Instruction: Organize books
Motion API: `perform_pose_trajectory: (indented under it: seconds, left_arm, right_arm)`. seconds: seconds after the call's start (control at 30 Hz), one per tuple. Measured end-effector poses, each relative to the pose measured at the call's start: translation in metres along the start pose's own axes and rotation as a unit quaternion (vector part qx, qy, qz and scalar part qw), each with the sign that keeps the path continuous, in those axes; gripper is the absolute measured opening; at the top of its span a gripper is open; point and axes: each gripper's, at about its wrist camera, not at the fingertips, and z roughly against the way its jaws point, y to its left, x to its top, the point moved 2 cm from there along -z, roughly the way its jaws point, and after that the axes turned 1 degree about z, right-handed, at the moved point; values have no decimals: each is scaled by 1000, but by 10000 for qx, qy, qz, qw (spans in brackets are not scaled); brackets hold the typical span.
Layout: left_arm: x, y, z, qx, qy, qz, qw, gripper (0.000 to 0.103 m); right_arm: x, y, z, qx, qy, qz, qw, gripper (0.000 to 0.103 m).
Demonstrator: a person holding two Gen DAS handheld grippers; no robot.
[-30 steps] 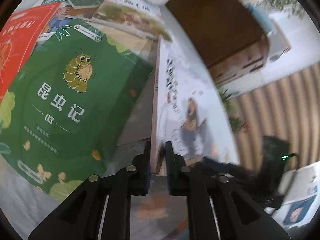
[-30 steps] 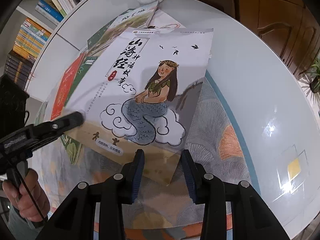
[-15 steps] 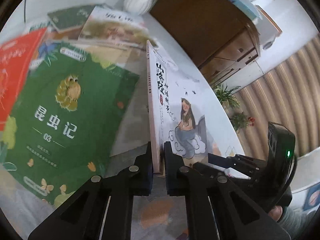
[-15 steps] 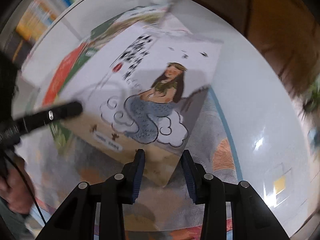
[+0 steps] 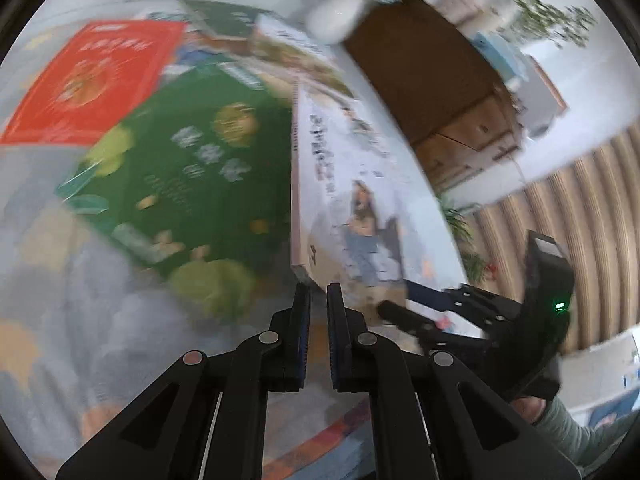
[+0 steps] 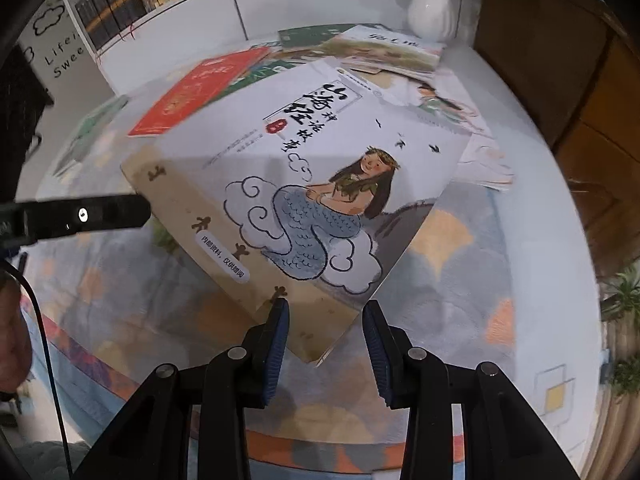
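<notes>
White mermaid-cover paperback book (image 6: 304, 196) is lifted off the table, pinched at its left corner by the clenched left gripper (image 5: 318, 300). Right gripper (image 6: 325, 316) hangs released, pads straddling the bottom corner without touching.

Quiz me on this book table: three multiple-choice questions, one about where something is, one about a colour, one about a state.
1. Where is the white vase?
A. On the red book
B. At the table's far side, beyond the scattered books
C. On the floor

2. What colour is the book lying next to the green book?
A. Red
B. Black
C. Blue

3. How is the mermaid book?
A. Open at the middle
B. Face down
C. Closed, front cover showing

Answers:
1 B: the vase stands upright behind the spread of books.
2 A: the red book lies beside the green book.
3 C: the mermaid book shows its whole front cover, and no pages are spread.
</notes>
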Motion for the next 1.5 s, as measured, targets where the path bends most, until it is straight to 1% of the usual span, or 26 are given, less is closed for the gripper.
perform_pose_trajectory:
  seconds: [0.1, 0.13, 0.2, 0.23, 0.3, 0.33, 0.37, 0.4, 0.47, 0.53, 0.57, 0.63, 0.7, 0.77, 0.8, 0.83, 0.87, 0.9, 1.0, 1.07, 1.13, 1.2, 1.27, 1.33, 1.4, 1.5]
  left_arm:
    - [2, 10, -2, 67, 145, 24, 9999, 5]
    - [3, 10, 0, 226, 135, -97, 9996, 7]
    - [8, 9, 0, 496, 161, -320, 9981, 14]
    - [12, 9, -2, 550, 185, -350, 9977, 23]
    - [28, 8, -11, 599, 164, -408, 9972, 26]
    - [33, 12, -14, 638, 145, -424, 9970, 30]
    - [39, 12, -20, 744, 114, -427, 9962, 35]
    - [47, 14, -30, 922, 86, -406, 9949, 36]
    - [55, 17, -42, 1042, 104, -298, 9941, 36]
    - [58, 18, -50, 949, 88, -234, 9952, 33]
    - [59, 15, -50, 816, 76, -267, 9963, 35]
    - [57, 11, -54, 548, 205, -267, 9979, 31]
    - [55, 11, -53, 341, 262, -232, 9988, 29]
    - [51, 12, -42, -234, 249, -60, 9994, 25]
    - [49, 15, -35, -864, 287, 186, 9957, 21]
    - [46, 16, -30, -1212, 306, 345, 9916, 19]
    - [44, 16, -27, -1353, 290, 402, 9896, 17]
    - [42, 16, -28, -1293, 302, 395, 9904, 15]
    - [38, 14, -45, -685, 373, 293, 9965, 9]
    - [34, 12, -50, -603, 412, 319, 9968, 7]
    - [31, 6, -53, -682, 392, 337, 9963, 7]
    - [32, 3, -51, -1089, 360, 566, 9918, 6]
    - [35, 1, -50, -1575, 346, 882, 9830, 6]
    - [42, 0, -52, -1870, 342, 1109, 9755, 6]
    - [47, -1, -58, -2124, 382, 1351, 9670, 6]
    - [48, 1, -64, -2565, 445, 1849, 9477, 6]
  right_arm:
    - [1, -4, -8, 203, 254, -238, 9992, 37]
    - [1, -7, -9, 256, 297, -310, 9987, 37]
    - [-1, -19, -6, 437, 331, -676, 9962, 37]
    - [-2, -27, -5, 616, 323, -961, 9929, 38]
    - [0, -42, -4, 928, 281, -1491, 9841, 38]
    - [1, -50, -6, 1019, 256, -1781, 9784, 38]
    - [1, -54, -7, 1023, 249, -1938, 9754, 38]
    - [3, -57, -10, 982, 256, -2068, 9731, 38]
    - [4, -57, -15, 885, 289, -2145, 9723, 38]
    - [5, -51, -17, 841, 286, -2100, 9737, 38]
    - [7, -48, -17, 835, 275, -2077, 9742, 38]
    - [7, -42, -18, 821, 210, -1970, 9767, 40]
    - [9, -40, -19, 494, 166, -1799, 9823, 40]
    - [10, -48, -19, 477, 100, -1730, 9837, 41]
    - [9, -53, -18, 566, 72, -1764, 9827, 40]
    - [8, -57, -18, 664, 62, -1787, 9816, 40]
    - [8, -60, -19, 790, 63, -1813, 9802, 40]
    - [7, -61, -19, 898, 46, -1816, 9792, 40]
    - [8, -61, -20, 961, 57, -1802, 9789, 41]
    - [7, -63, -20, 1029, 78, -1867, 9770, 41]
    - [4, -70, -19, 1202, 111, -2046, 9714, 48]
    - [-6, -84, -15, 1637, 122, -2449, 9556, 57]
    - [-15, -93, -15, 2027, 119, -2887, 9356, 57]
    - [-27, -107, -15, 2575, 89, -3332, 9070, 57]
    - [-42, -123, -15, 2962, -6, -3786, 8769, 57]
    - [-59, -136, -18, 3319, -83, -4210, 8441, 58]
